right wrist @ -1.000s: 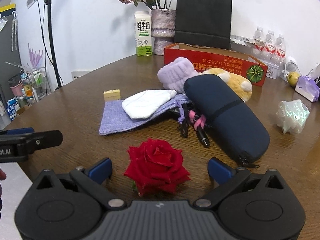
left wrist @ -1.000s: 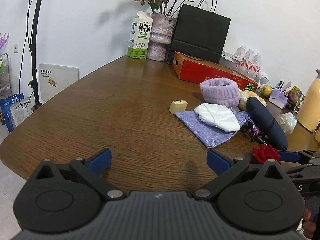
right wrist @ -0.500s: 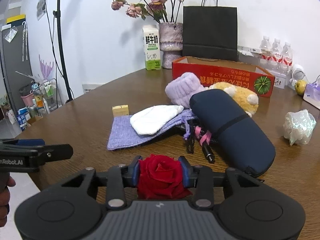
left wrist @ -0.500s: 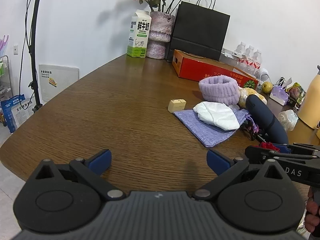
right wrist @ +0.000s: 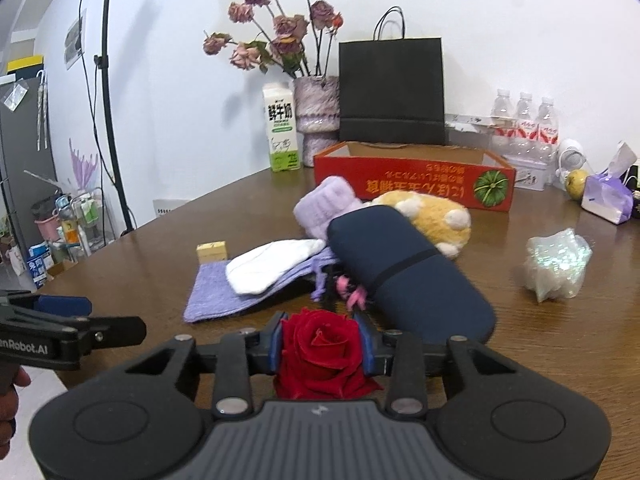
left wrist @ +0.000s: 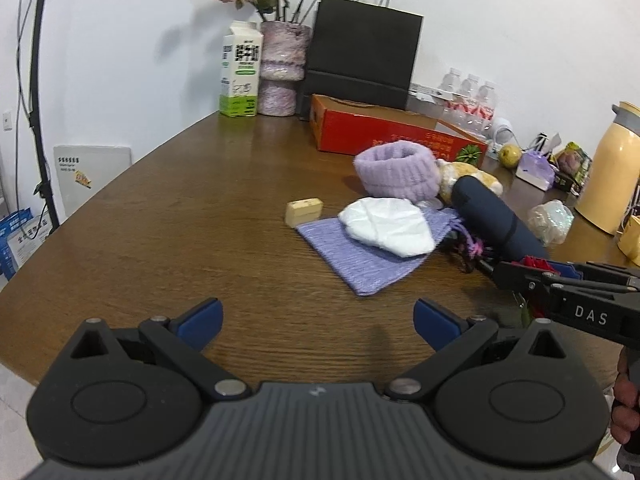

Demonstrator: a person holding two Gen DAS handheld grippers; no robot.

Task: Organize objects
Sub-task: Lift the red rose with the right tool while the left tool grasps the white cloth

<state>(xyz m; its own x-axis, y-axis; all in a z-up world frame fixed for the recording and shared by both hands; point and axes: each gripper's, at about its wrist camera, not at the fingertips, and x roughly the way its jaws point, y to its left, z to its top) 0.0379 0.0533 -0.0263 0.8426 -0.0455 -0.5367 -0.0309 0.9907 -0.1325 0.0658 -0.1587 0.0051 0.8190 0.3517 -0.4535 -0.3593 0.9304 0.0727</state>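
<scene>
White wall (left wrist: 120,40), brown wooden table (left wrist: 180,220), black light stand (right wrist: 106,80)

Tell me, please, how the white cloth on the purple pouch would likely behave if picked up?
The white cloth looks soft and wrinkled, so it would probably droop and feel light. It lies loose on the purple pouch, so pushing it might drag the pouch too.

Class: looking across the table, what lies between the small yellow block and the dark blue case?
In both views, a lilac pouch with a white cloth on it lies between the block and the case.
</scene>
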